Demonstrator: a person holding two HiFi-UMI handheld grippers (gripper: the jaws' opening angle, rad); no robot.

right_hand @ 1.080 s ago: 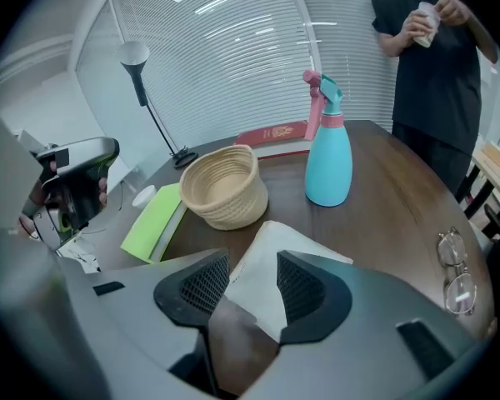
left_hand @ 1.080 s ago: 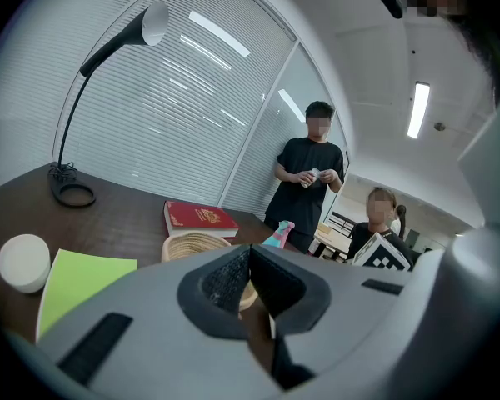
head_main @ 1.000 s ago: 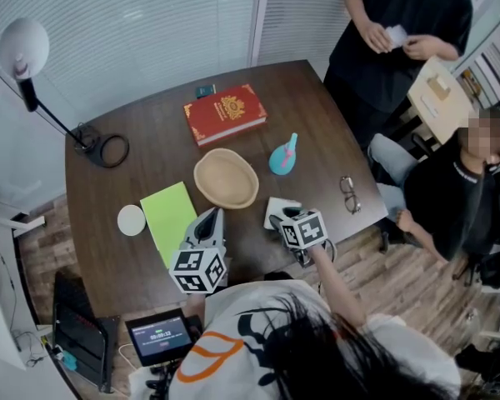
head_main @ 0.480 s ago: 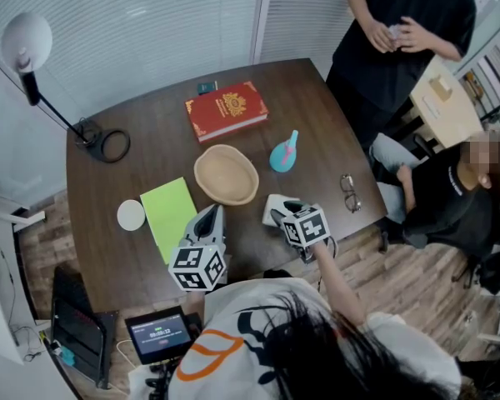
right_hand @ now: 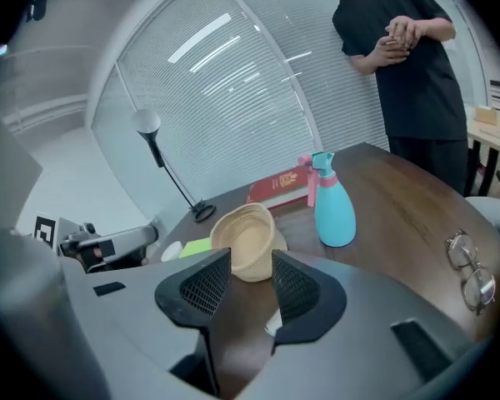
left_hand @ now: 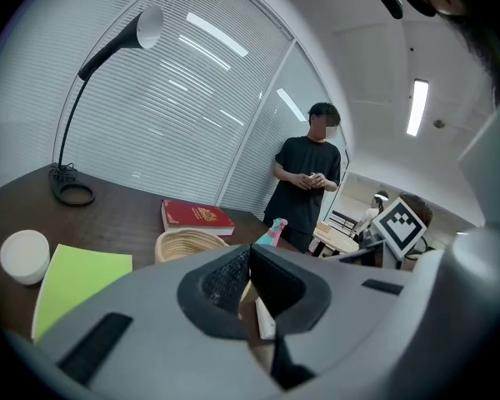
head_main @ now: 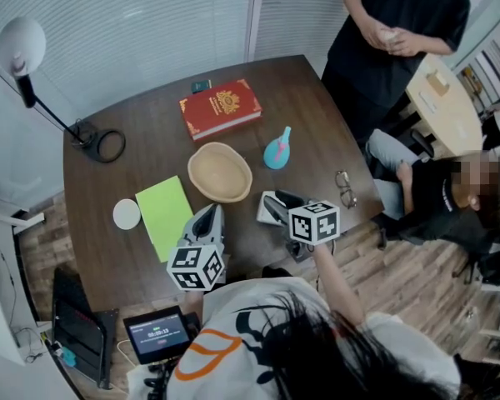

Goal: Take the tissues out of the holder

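The table (head_main: 317,132) carries nothing that can be identified as tissues or as a holder, so their position cannot be given. On that evidence the extraction is judged not begun, and the whole task is outstanding. The book (head_main: 221,108), red, lies beyond the basket (head_main: 221,172). Its cover bears a gold emblem and gold lettering, too small to read. The basket is the only open container, and its interior reads bare. A green sheet (head_main: 165,215) lies left of the basket on the near side. The left gripper (left_hand: 250,261) sits nearer than the basket, fingers closed to a slit. A pale strip shows in that slit and cannot be identified. The right gripper (right_hand: 250,265) sits near the basket's right near side, fingers spread and gripping nothing, with the basket framed beyond the gap. Both marker cubes carry black-and-white patterns and no text. The bottle (head_main: 276,151), just right of the basket, shows no legible label. A screen (head_main: 158,333), well nearer than the basket, shows digits too small to read.
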